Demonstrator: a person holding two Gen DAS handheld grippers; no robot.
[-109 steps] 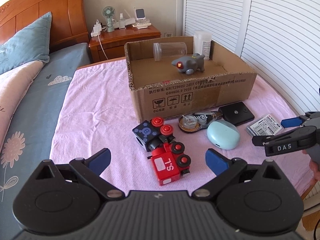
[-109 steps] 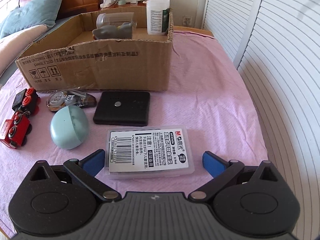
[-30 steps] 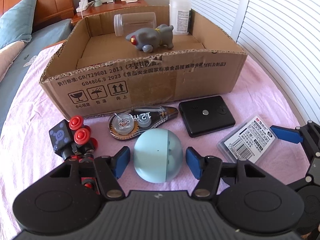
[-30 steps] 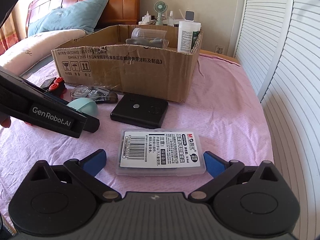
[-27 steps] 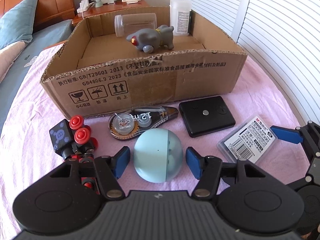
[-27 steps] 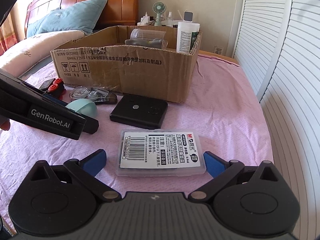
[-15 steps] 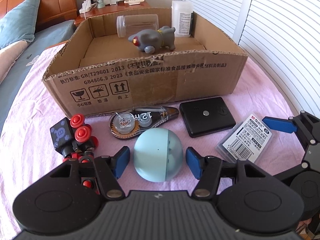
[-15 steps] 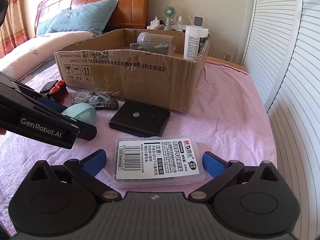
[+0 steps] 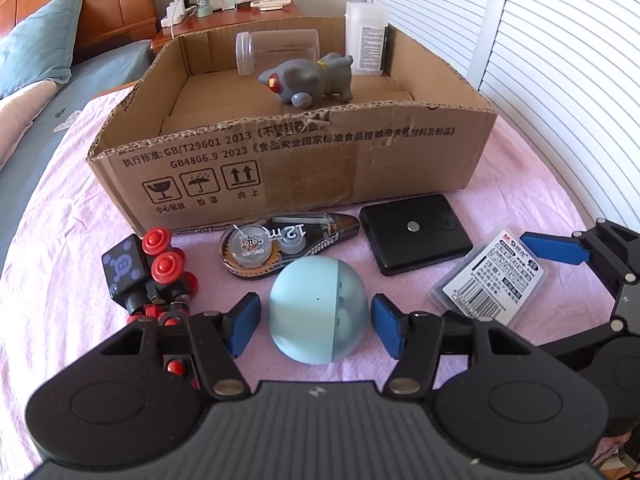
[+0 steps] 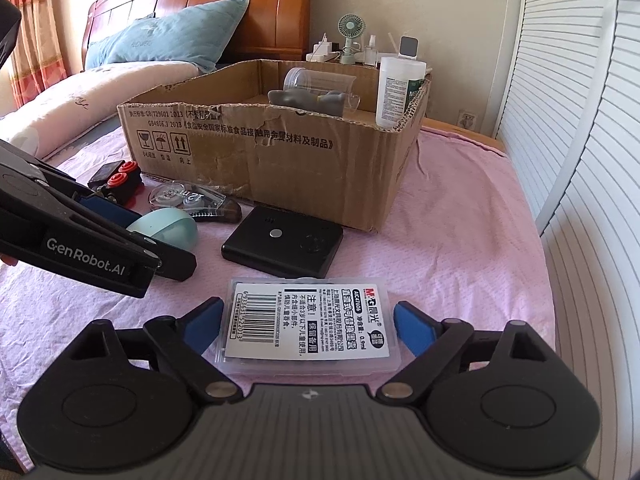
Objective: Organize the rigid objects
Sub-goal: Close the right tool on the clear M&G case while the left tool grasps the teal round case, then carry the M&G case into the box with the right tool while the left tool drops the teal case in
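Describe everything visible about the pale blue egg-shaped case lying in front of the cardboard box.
The pale blue egg-shaped case is a smooth, matte, plastic-looking shell with a seam splitting it into a lighter and a slightly darker half, and a tiny dark dot on the lighter side. It lies on the pink cloth, just in front of the clear tape dispenser. The left gripper straddles it, jaws closing, blue pads a small gap off either side.

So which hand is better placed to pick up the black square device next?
Neither clearly; marginally right. The left gripper is closing around the blue egg, the right gripper around the clear labelled case, directly before the black device.
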